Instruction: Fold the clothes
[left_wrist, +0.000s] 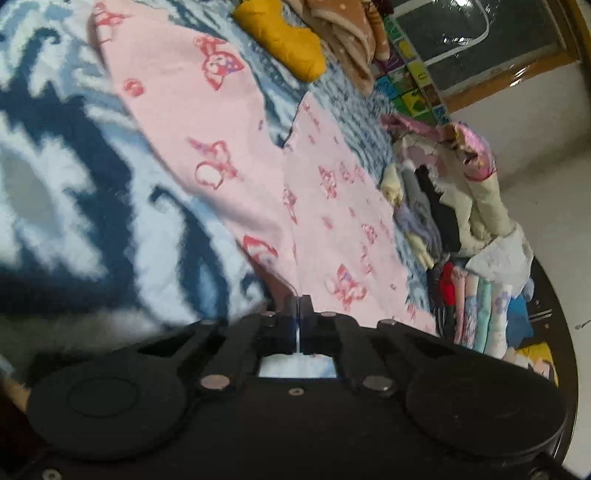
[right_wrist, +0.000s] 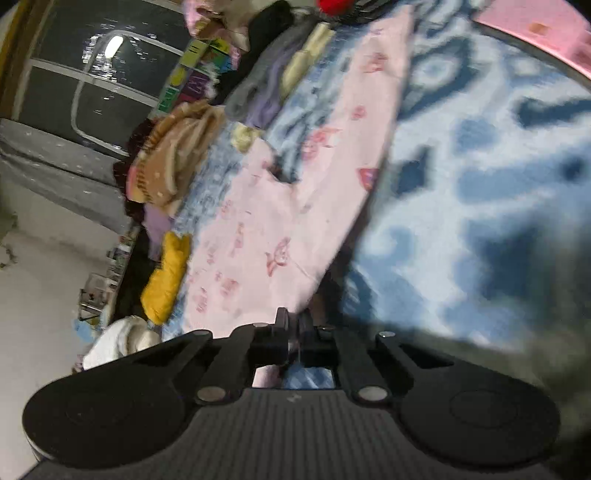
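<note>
Grasping step: the pink cartoon-print pyjama trousers (left_wrist: 229, 155) lie spread on the blue-and-white patterned blanket (left_wrist: 74, 184). The left gripper (left_wrist: 299, 306) and right gripper (right_wrist: 293, 321) each have fingers clamped on the near edge. Next, probably, both lift together and carry the edge over evenly.

Garment: I see the printed trousers (left_wrist: 229, 147) spread flat on the blanket (left_wrist: 74, 166), legs running away from my left gripper (left_wrist: 300, 301).
Near edge: that gripper is closed on the trousers' near hem; my right gripper (right_wrist: 293, 319) is closed on another near edge of them (right_wrist: 258, 229).
Right side, left view: a row of folded clothes (left_wrist: 436, 221) along the blanket's edge.
Far end: a cushion (left_wrist: 284, 40) and a folded fleece (left_wrist: 343, 33) beyond the trouser legs.
</note>
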The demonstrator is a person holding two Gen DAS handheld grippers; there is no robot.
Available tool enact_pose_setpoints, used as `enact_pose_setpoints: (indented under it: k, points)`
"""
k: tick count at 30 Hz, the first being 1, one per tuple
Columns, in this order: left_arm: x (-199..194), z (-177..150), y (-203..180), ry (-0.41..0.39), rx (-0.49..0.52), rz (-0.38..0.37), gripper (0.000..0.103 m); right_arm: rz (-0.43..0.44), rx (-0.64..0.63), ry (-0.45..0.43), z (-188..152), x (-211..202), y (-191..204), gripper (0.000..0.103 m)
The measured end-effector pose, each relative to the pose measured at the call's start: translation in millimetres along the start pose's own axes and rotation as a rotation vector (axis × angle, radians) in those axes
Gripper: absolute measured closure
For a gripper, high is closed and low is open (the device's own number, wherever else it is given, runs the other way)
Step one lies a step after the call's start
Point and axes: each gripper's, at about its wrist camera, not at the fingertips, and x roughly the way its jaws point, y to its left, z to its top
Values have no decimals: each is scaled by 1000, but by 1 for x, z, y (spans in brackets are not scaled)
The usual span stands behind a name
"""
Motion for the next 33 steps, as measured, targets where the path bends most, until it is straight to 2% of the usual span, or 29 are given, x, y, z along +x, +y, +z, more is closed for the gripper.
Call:
enact_pose_setpoints:
  k: [4, 7, 8, 9, 10, 11, 12, 13, 16, 19, 22, 26, 29, 30, 31, 32, 33]
  points:
    - [1, -5, 18, 38, -38, 36, 103, -36, 20, 34, -6, -3, -14, 97]
    - [0, -2, 22, 55, -47, 43, 102, -52, 5, 40, -6, -7, -10, 89]
    - [-3, 1, 21, 50, -47, 43, 99, -65, -17, 32, -6, -10, -6, 83]
    - [-6, 3, 22, 40, -51, 40, 91, -78, -38, 24, -5, -12, -2, 81]
    - [-11, 7, 23, 26, -59, 35, 78, -95, -62, 13, -6, -16, 1, 81]
    - [-16, 11, 26, 2, -70, 34, 71, -116, -89, 1, -7, -21, 3, 81]
    - [-22, 17, 30, -26, -81, 36, 58, -135, -122, -11, -9, -24, 5, 80]
    - [-28, 23, 34, -58, -95, 43, 56, -153, -157, -24, -11, -27, 9, 80]
    - [-44, 47, 49, -152, -135, 82, 56, -192, -277, -68, -19, -34, 21, 78]
    - [-54, 75, 66, -246, -155, 137, 56, -172, -419, -81, -28, -28, 41, 78]
    - [-55, 109, 81, -324, -160, 184, 56, -138, -573, -54, -41, -14, 65, 78]
    - [-47, 149, 94, -378, -161, 214, 56, -65, -780, 8, -68, 6, 97, 78]
    - [-41, 169, 100, -370, -111, 233, 60, 7, -889, 82, -89, 29, 117, 78]
    - [-38, 174, 99, -360, -86, 238, 69, 25, -915, 109, -98, 37, 124, 79]
    - [-34, 179, 97, -342, -56, 237, 92, 26, -932, 130, -103, 45, 128, 79]
    - [-31, 184, 93, -324, -18, 240, 99, 20, -943, 148, -107, 53, 130, 78]
    - [-32, 186, 86, -336, 27, 256, 99, 15, -945, 162, -108, 58, 131, 78]
